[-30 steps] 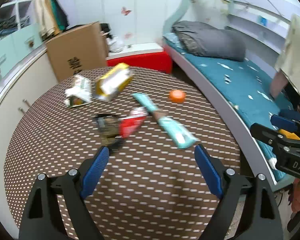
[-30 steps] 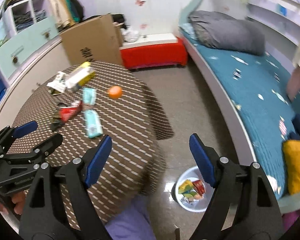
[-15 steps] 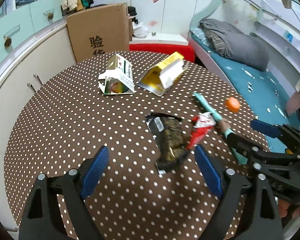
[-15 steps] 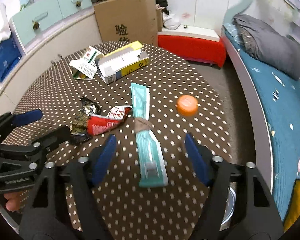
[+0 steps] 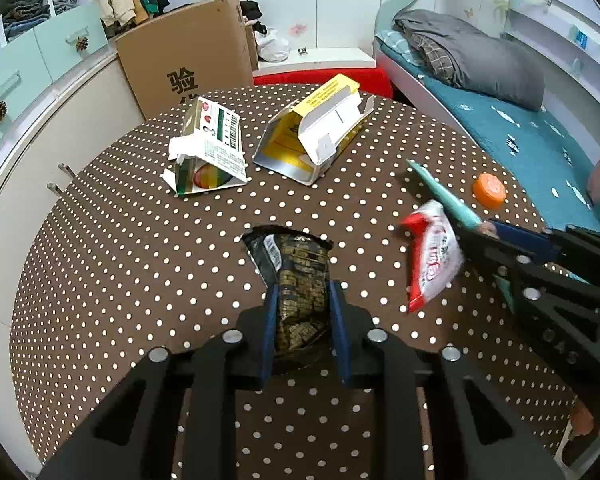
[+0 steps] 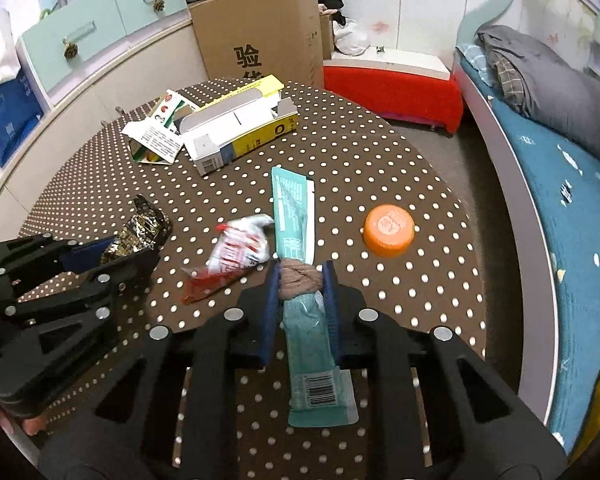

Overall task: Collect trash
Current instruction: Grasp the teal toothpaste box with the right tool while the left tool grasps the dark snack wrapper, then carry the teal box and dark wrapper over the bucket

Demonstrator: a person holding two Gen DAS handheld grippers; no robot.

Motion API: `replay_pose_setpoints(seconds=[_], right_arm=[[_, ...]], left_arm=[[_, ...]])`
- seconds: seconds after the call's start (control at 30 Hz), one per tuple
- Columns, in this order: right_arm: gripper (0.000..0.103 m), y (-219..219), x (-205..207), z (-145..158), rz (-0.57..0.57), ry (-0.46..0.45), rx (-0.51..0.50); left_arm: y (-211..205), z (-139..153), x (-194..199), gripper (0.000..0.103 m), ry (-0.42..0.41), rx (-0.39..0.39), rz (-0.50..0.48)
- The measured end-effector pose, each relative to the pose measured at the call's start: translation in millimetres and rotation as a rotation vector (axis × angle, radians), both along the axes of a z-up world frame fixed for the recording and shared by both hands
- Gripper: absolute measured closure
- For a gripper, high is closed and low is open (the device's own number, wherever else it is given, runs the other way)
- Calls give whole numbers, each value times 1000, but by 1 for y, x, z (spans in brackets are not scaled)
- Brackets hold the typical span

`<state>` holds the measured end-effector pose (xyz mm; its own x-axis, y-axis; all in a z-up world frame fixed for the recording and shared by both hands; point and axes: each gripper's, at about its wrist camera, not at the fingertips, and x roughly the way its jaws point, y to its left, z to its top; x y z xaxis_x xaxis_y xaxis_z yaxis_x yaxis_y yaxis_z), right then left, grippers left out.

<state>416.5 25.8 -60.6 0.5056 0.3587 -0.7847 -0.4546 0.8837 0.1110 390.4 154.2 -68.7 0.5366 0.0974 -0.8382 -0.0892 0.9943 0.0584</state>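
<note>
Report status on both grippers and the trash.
Left gripper closing on the dark snack wrapper. Right gripper closing on the teal packet. Red wrapper, orange cap, two cartons untouched. Nothing blocking.

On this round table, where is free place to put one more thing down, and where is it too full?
Bare cloth lies left of the dark wrapper, below the green-and-white carton, out to the table edge. Another patch lies between the orange cap and the yellow box. It is crowded where the red wrapper and teal packet meet.
</note>
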Motion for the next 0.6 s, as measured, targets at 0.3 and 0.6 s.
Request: replay_pose_setpoints(seconds=[0.3,0.6], right_arm=[[82,-22,-36,23,-13,-45,39],[82,-63,-77,40,-70,-97,54]], left_arm=[[-20,12,-31,84,-12,9,5],[-69,34,-58,84,-60,2,-77]])
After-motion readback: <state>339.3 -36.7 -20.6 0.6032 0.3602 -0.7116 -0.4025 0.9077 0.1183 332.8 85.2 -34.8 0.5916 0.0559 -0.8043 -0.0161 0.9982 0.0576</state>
